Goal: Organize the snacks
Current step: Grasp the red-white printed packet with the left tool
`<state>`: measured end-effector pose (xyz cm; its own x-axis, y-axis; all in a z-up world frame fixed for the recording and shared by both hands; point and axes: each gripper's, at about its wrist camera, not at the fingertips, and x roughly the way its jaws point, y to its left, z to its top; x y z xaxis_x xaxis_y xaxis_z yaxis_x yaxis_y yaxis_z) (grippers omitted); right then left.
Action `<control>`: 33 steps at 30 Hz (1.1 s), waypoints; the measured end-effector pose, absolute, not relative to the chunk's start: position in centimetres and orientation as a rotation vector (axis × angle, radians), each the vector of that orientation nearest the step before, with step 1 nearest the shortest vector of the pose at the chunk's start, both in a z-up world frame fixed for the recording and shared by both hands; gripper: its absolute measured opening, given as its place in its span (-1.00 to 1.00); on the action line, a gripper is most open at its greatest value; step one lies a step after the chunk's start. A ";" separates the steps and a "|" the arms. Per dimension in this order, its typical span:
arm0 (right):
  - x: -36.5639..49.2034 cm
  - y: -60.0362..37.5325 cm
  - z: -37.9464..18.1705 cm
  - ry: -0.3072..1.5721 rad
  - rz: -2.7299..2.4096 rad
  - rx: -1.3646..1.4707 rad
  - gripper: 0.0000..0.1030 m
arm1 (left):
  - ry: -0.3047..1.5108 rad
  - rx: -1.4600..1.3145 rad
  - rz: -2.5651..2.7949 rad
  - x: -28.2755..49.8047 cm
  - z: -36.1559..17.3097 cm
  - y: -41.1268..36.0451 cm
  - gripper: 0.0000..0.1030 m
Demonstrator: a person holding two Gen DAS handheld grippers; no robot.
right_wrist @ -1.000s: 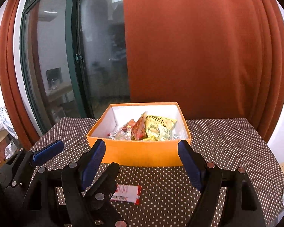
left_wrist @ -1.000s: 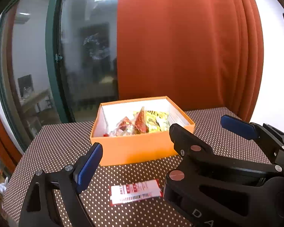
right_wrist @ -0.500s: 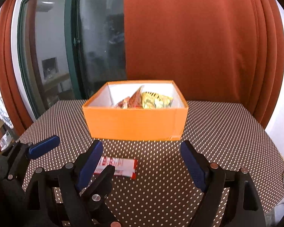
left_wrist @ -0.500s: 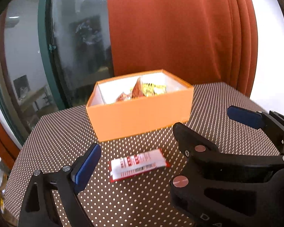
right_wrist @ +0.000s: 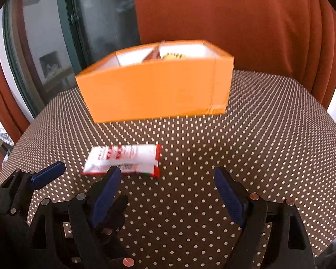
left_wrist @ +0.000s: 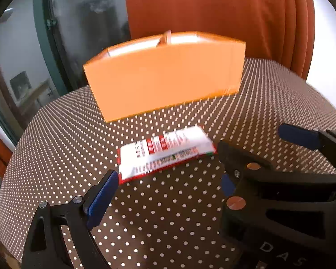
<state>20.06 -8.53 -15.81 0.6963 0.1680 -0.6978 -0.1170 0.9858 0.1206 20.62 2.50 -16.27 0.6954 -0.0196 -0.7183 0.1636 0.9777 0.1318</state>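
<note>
Change since earlier: both claws have been lowered toward the tabletop, so the orange box is now seen side-on and the packet lies closer between the blue pads; both sets of jaws have been spread wider.
Left claw (left_wrist: 165,192): held open, jaws wide apart, nothing pressed between the pads; the near edge of the snack packet (left_wrist: 164,153) is seen just beyond its left fingertip.
Right claw (right_wrist: 165,192): held open, with only bare tabletop between its pads; the packet (right_wrist: 123,160) lies just ahead of its left fingertip.
Snack packet: laid flat on the dotted tabletop (left_wrist: 179,213), in front of the orange box and apart from it, not gripped by either claw.
Orange box (right_wrist: 154,94): stood upright at the far side of the tabletop (right_wrist: 268,145), open at the top.
Shown only in the right view: wrapper tops in yellow and red inside the box, and the left claw's blue pad (right_wrist: 48,174) at lower left.
Shown only in the left view: the right claw's far pad (left_wrist: 299,135) at the right edge.
Hard to make out: packet print is blurred in both views; the box contents are mostly hidden by its front wall; the left claw's right pad is largely covered by the right claw's body.
Behind: an orange curtain (left_wrist: 212,6) and a glass door (right_wrist: 100,22) are seen.
</note>
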 end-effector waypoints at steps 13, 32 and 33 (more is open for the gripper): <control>23.2 -9.2 -19.5 0.875 0.140 0.077 0.69 | 0.845 0.281 -0.088 24.4 -18.4 2.0 0.83; 28.9 -10.4 -19.7 0.876 0.092 0.155 0.69 | 0.871 0.339 -0.146 32.2 -18.1 0.1 0.87; 29.2 -10.5 -19.7 0.876 0.090 0.159 0.69 | 0.869 0.340 -0.147 32.5 -18.1 0.1 0.90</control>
